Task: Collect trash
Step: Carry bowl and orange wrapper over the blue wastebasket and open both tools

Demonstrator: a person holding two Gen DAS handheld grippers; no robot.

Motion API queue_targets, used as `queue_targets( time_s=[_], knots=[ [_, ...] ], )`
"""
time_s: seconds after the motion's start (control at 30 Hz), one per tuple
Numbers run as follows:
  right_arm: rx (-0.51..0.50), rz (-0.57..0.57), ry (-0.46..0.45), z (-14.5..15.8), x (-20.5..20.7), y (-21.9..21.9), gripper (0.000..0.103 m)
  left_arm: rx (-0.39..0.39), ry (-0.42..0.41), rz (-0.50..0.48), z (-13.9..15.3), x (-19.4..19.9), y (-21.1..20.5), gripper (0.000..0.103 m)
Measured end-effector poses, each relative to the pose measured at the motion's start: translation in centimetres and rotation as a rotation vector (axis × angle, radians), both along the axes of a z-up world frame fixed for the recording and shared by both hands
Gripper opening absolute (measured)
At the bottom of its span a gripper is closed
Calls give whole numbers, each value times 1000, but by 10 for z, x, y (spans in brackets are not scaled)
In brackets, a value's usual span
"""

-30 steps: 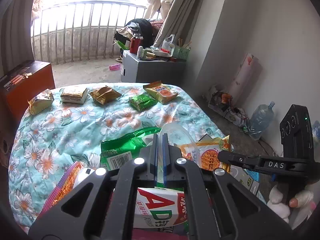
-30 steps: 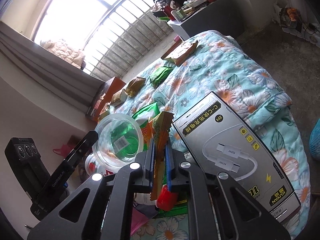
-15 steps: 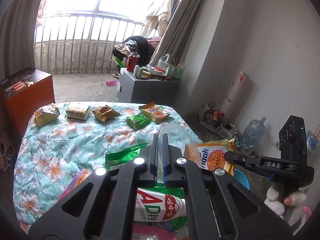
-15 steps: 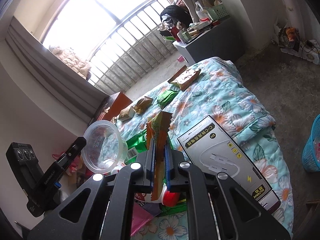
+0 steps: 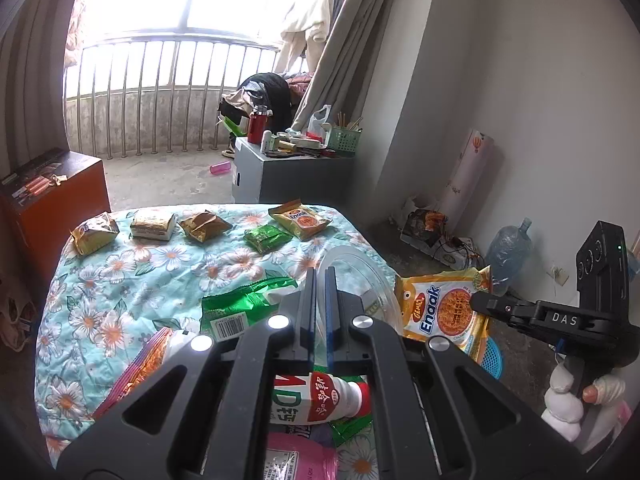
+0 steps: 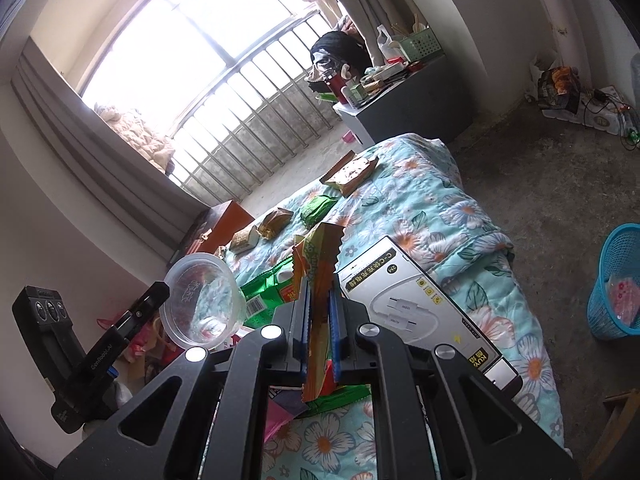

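Note:
My left gripper (image 5: pixel 319 276) is shut on the rim of a clear plastic cup (image 5: pixel 362 276), held above the floral bed (image 5: pixel 120 280); the cup also shows in the right wrist view (image 6: pixel 202 300). My right gripper (image 6: pixel 319 300) is shut on an orange Enaak snack packet (image 6: pixel 320 264), seen flat in the left wrist view (image 5: pixel 444 312). A white AD bottle (image 5: pixel 320 398), a green wrapper (image 5: pixel 240 308) and a pink packet (image 5: pixel 300 458) lie on the bed below. A blue basket (image 6: pixel 618 280) stands on the floor to the right.
Several snack packets (image 5: pixel 200 226) lie in a row at the bed's far end. A white cable box (image 6: pixel 420 300) lies on the bed's right side. A grey cabinet (image 5: pixel 292 172), an orange chest (image 5: pixel 52 196) and a water bottle (image 5: pixel 510 248) stand around.
Both grippers have risen away from the bed with the cup and the snack packet. The blue basket has come into the right wrist view.

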State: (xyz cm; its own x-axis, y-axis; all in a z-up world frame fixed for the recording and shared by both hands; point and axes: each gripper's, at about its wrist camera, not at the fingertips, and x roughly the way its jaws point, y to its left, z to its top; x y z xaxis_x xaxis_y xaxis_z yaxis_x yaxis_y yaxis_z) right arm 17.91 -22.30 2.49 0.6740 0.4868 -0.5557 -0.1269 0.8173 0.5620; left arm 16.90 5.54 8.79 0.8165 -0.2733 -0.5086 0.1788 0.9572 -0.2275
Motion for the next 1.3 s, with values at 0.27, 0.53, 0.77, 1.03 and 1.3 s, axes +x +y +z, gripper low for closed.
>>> queue_targets(
  time_s=[0.27,0.53,0.77,1.03,1.3],
  knots=[
    [-1,-49,-1,0,-18,-22,8,27,-1,-25,0,-5,-23,2],
    [14,-85,-16,2,-33,-40,8,73,-26,-46,9,-14,-43,2],
    [32,-110,-30,3,-46,-56,8,132,-60,-58,17,-23,-64,2],
    [52,-154,-45,1,-64,-84,8,193,-92,-95,23,-32,-95,2],
    [71,-230,-60,-2,-81,-120,8,254,-132,-153,29,-35,-137,2]
  ],
)
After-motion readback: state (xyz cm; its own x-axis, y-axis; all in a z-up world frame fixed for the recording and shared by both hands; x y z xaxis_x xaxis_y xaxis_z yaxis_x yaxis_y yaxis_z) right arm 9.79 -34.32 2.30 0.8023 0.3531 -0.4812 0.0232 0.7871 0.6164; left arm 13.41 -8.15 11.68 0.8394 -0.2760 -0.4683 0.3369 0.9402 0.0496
